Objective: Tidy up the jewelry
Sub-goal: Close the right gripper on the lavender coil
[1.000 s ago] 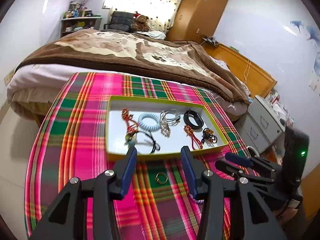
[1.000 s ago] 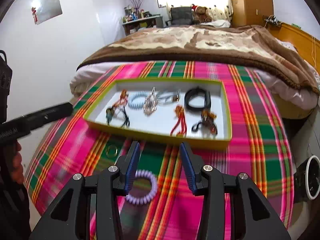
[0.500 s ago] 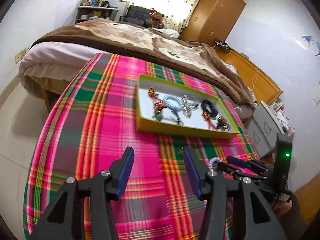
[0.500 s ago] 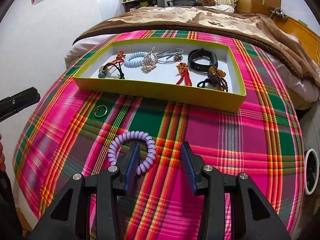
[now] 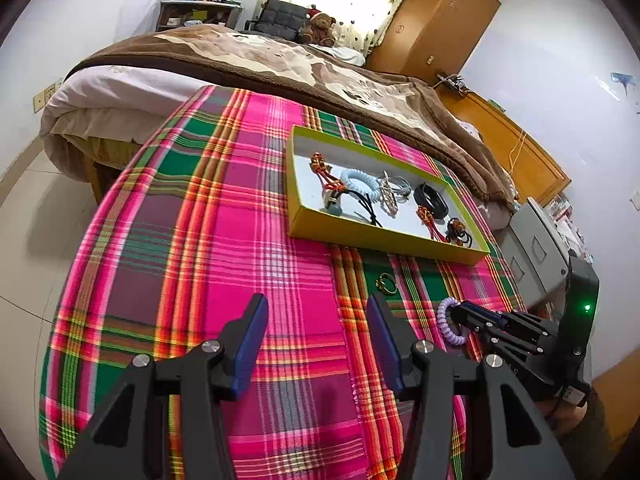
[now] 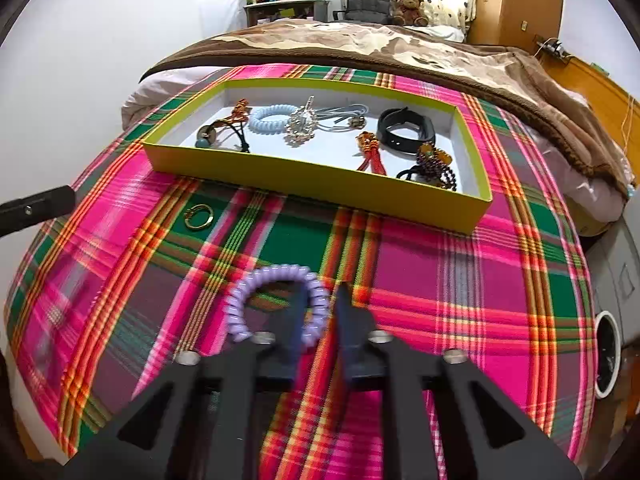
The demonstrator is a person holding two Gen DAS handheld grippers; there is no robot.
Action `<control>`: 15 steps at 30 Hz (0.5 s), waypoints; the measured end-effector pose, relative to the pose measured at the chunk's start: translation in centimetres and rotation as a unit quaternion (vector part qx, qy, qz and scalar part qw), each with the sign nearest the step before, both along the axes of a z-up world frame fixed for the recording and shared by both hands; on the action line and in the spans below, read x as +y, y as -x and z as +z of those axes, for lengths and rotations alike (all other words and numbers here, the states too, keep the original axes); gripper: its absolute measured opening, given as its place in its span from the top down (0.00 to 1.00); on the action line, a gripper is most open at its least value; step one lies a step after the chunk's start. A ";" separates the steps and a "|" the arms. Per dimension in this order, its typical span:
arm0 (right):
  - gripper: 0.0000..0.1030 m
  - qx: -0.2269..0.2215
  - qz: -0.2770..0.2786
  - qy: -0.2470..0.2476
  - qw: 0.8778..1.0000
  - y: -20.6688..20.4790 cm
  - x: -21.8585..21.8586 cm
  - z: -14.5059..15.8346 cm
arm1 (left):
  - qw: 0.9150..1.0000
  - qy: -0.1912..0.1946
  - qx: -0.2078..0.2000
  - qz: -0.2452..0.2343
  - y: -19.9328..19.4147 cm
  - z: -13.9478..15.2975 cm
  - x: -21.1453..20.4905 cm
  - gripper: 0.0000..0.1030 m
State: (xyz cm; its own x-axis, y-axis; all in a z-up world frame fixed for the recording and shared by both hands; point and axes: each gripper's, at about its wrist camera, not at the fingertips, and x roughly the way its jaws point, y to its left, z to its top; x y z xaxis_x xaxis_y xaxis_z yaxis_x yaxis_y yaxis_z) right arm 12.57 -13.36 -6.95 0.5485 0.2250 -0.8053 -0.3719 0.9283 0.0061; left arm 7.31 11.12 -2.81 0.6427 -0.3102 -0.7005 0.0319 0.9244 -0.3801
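Observation:
A lilac spiral hair tie (image 6: pixel 276 304) lies on the plaid cloth, and my right gripper (image 6: pixel 320 320) is shut on its right side; it also shows in the left wrist view (image 5: pixel 448 322). A gold ring (image 6: pixel 199 216) lies on the cloth in front of the yellow-green tray (image 6: pixel 320 178), which holds several bracelets and hair ties. In the left wrist view the ring (image 5: pixel 386 283) lies just beyond my left gripper (image 5: pixel 316 340), which is open and empty above the cloth. The tray (image 5: pixel 384 236) is further off to the right.
The plaid cloth (image 5: pixel 224 240) covers a round table that drops off at its edges. A bed with a brown blanket (image 6: pixel 360 48) stands right behind the table. A grey drawer unit (image 5: pixel 536 248) stands at the right.
My right gripper has moved down and forward and closed on the lilac hair tie. My left gripper has pulled back and to the left, away from the gold ring, still open.

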 end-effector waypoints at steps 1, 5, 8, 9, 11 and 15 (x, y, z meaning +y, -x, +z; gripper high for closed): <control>0.90 -0.002 0.000 0.001 1.000 0.1 0.0 0.0 | 1.000 -0.001 0.002 -0.001 0.0 -0.1 -0.2 0.49; 0.91 0.000 -0.007 -0.017 1.000 0.2 -0.5 0.1 | 1.000 -0.006 0.007 -0.011 -0.3 -0.2 -1.0 0.48; 0.91 -0.003 -0.027 -0.044 0.999 0.1 -1.9 0.6 | 1.000 -0.012 0.011 -0.021 -0.6 -0.4 -1.8 0.49; 0.91 -0.005 -0.033 -0.056 0.998 0.2 -2.5 0.9 | 1.000 -0.012 0.012 -0.026 -0.8 -0.4 -2.2 0.48; 0.91 -0.015 -0.047 -0.071 0.996 0.3 -3.5 1.6 | 0.999 -0.022 0.015 -0.031 -1.1 -0.5 -3.0 0.48; 0.91 -0.022 -0.064 -0.091 0.994 0.6 -4.8 2.5 | 0.998 -0.029 0.014 -0.054 -1.9 -0.7 -4.8 0.48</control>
